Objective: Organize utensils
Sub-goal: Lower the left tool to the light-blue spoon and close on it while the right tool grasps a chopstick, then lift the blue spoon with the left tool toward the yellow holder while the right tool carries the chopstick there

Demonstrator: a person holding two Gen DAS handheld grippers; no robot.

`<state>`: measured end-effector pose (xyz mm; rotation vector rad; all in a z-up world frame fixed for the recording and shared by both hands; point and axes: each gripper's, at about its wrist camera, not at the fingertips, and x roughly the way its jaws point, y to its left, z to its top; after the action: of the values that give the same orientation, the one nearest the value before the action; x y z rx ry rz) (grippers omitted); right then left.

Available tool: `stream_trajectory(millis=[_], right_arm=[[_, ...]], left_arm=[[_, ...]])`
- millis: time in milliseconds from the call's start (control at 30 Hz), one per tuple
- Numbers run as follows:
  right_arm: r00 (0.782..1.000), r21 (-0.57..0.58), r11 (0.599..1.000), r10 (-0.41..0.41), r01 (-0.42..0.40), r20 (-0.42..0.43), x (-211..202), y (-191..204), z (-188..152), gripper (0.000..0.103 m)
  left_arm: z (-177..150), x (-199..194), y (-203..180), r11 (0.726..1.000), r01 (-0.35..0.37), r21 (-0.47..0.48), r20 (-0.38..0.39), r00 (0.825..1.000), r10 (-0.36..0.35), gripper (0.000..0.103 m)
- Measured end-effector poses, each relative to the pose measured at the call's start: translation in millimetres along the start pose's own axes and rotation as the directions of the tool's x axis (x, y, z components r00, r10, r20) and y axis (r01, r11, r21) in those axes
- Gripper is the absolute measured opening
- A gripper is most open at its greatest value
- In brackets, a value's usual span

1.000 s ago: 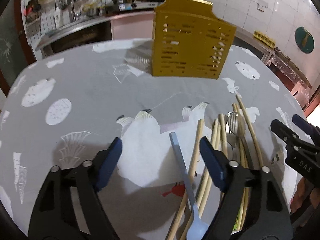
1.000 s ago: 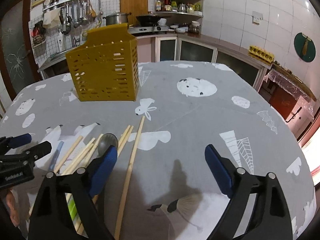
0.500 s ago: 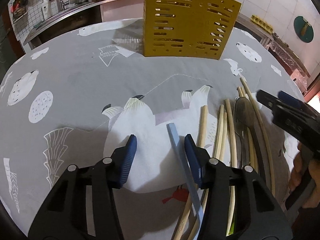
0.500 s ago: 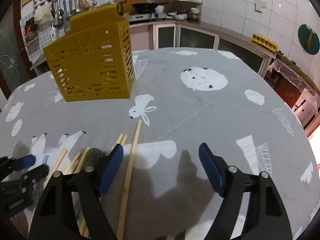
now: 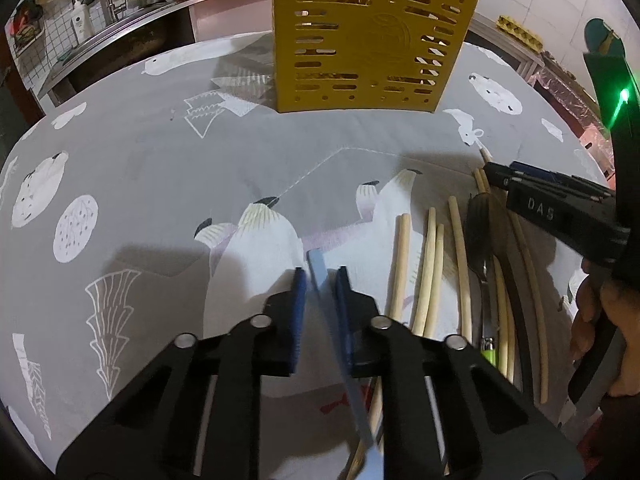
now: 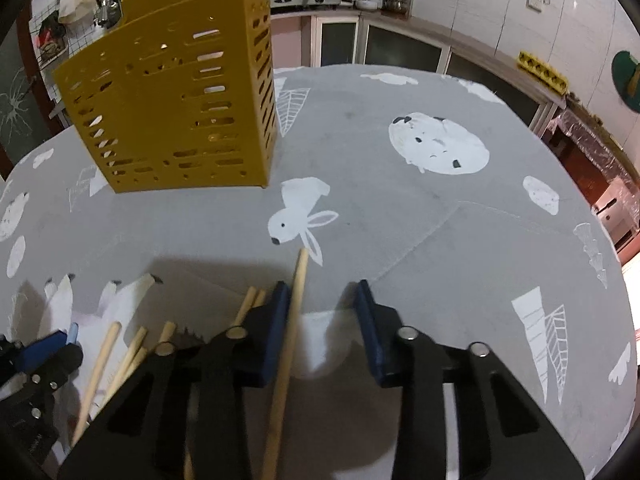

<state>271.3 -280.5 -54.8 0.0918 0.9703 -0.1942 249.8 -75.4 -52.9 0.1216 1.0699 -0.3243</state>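
1. Two handheld grippers work low over a grey patterned tablecloth point(image 6: 400, 208), each lined up with one utensil from the loose row so it can be lifted alone.
2. Left gripper point(image 5: 321, 280): its pads have all but met around the flat handle of a pale blue spoon point(image 5: 320, 272); whether they already clamp it cannot be told.
3. That spoon lies with its long axis running away from the camera, handle end toward the yellow utensil caddy point(image 5: 368, 36), which stands upright well beyond.
4. Right gripper point(image 6: 322, 292): its jaws stand apart, straddling a wooden chopstick point(image 6: 294, 308) that touches the left pad.
5. This chopstick's far tip also points roughly caddy-ward; more chopsticks point(image 5: 430, 264) lie alongside a metal spoon point(image 5: 478, 220).
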Motion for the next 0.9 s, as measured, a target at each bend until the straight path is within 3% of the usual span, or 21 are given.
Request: stream_trajectory(millis=[100, 200, 533, 700, 900], right_arm=[[1.0, 0.006, 1.0, 0.02, -0.02, -0.014, 0.8, 3.5, 2.3, 0.015], [0.999, 0.012, 0.999, 0.034, -0.034, -0.013, 0.8, 4.3, 2.0, 0.008], [0.993, 0.052, 0.993, 0.099, -0.102, 0.065, -27.7, -6.5, -5.0, 0.006], [0.98, 0.053, 0.99, 0.123, -0.133, 0.156, -57.6, -11.3, -2.3, 0.006], [0.957, 0.039, 0.988, 0.133, -0.148, 0.259, -89.0, -13.8, -0.7, 0.006]], left_arm=[[2.9, 1.7, 1.3, 1.0, 0.0, -0.005, -0.005, 1.0, 0.0, 0.008], [5.6, 3.3, 2.6, 1.0, 0.0, -0.01, -0.007, 1.0, 0.0, 0.006], [2.9, -7.8, 18.8, 0.998, 0.005, -0.07, 0.032, 0.999, -0.003, 0.006], [0.7, -37.7, 32.4, 0.994, 0.001, -0.105, 0.125, 0.992, 0.012, 0.006], [-2.1, -82.4, 40.6, 0.992, -0.031, -0.122, 0.261, 0.963, 0.062, 0.006]])
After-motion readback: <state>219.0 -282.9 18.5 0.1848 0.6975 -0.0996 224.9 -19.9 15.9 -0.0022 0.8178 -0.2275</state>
